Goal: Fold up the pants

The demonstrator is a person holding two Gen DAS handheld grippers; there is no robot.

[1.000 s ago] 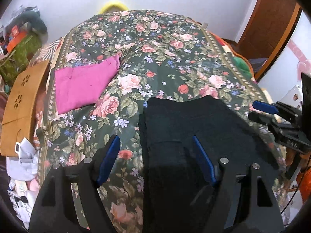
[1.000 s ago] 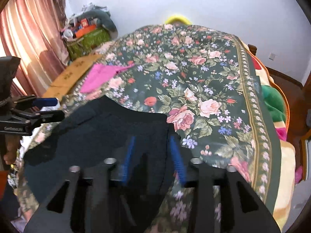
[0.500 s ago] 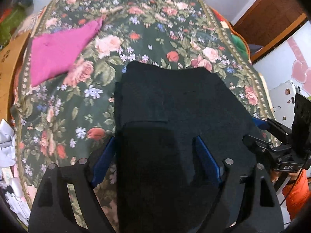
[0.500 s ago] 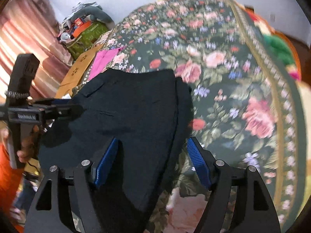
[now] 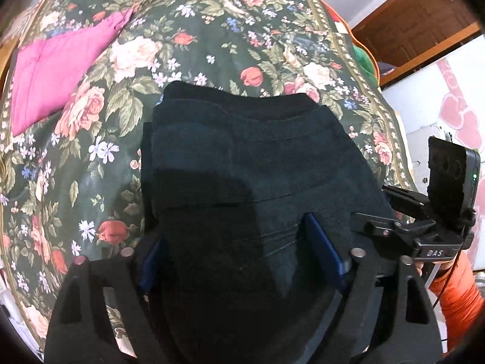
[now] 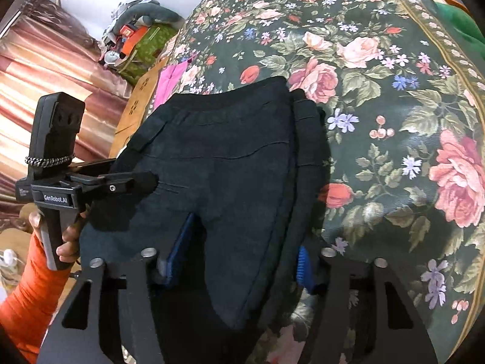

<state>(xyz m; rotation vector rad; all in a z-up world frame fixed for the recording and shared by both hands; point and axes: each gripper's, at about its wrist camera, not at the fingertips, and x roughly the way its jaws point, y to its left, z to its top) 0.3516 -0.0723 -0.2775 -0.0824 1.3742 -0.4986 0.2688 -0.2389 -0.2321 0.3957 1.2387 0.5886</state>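
Note:
The black pants lie folded on the floral bedspread, waistband at the far end. My left gripper is open, its blue pads astride the near left part of the pants, fabric bunched between them. My right gripper is open too, its pads astride the near right edge of the pants. The right gripper also shows at the right of the left wrist view, and the left gripper at the left of the right wrist view, both against the fabric.
A folded magenta cloth lies on the bed to the far left. A wooden headboard edge and a cluttered shelf stand left of the bed. A wooden door is at the far right.
Both grippers have dropped and moved in over the near end of the pants. The right gripper opened wider. Fabric now sits between both pairs of pads.

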